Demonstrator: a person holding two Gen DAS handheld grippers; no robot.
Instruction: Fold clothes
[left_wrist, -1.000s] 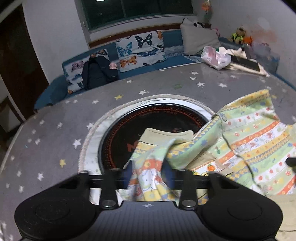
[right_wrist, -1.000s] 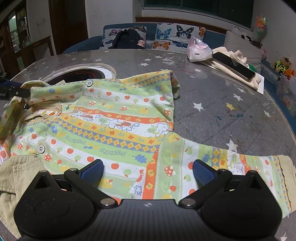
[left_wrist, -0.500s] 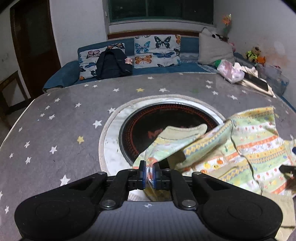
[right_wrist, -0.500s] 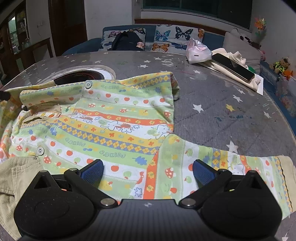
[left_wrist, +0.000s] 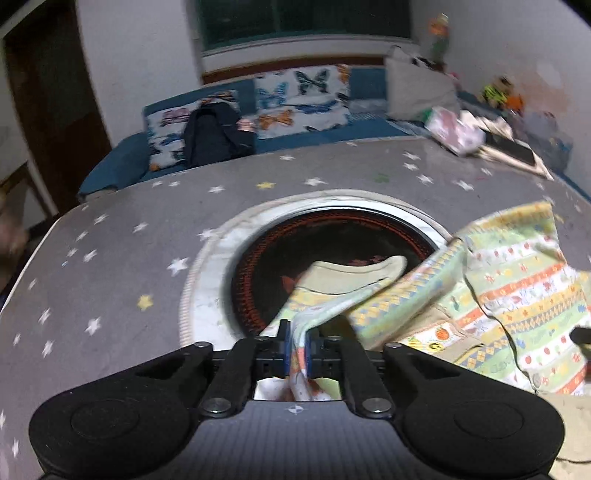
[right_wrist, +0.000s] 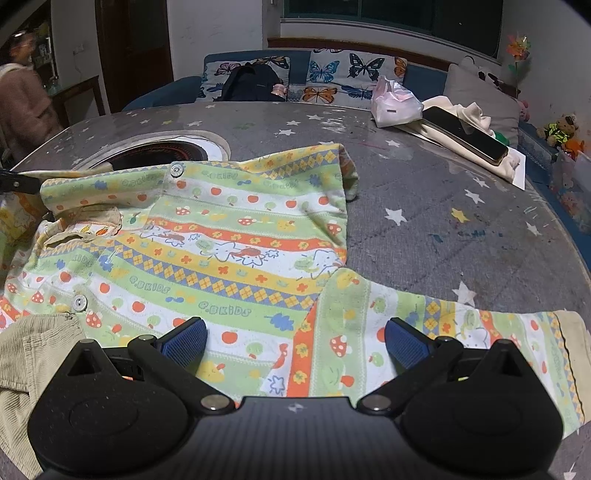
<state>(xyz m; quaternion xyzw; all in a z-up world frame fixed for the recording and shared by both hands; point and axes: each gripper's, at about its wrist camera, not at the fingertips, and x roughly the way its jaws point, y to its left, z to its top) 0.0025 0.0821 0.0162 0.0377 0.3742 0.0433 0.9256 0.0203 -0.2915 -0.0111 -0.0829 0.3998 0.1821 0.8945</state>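
Observation:
A child's striped shirt (right_wrist: 229, 251) with apples, mushrooms and snap buttons lies spread on the grey star-patterned table (right_wrist: 424, 229). One sleeve (right_wrist: 461, 332) stretches to the right near the front edge. My left gripper (left_wrist: 299, 350) is shut on the other sleeve (left_wrist: 332, 295), pinching the cloth between its blue pads and holding it lifted over the round black hotplate (left_wrist: 332, 251). My right gripper (right_wrist: 295, 338) stands open just above the shirt's hem, its fingertips (right_wrist: 184, 338) wide apart with only flat cloth below.
Beige corduroy trousers (right_wrist: 26, 354) lie at the shirt's lower left. A pink plastic bag (right_wrist: 395, 103), a phone (right_wrist: 465, 134) on folded cream cloth and a sofa (right_wrist: 332, 77) with butterfly cushions sit beyond. A person (right_wrist: 22, 99) stands at far left.
The left gripper's jaws closed fully onto the sleeve and raised it slightly over the hotplate. The right gripper and the shirt's body stayed put. A person came into view at far left.

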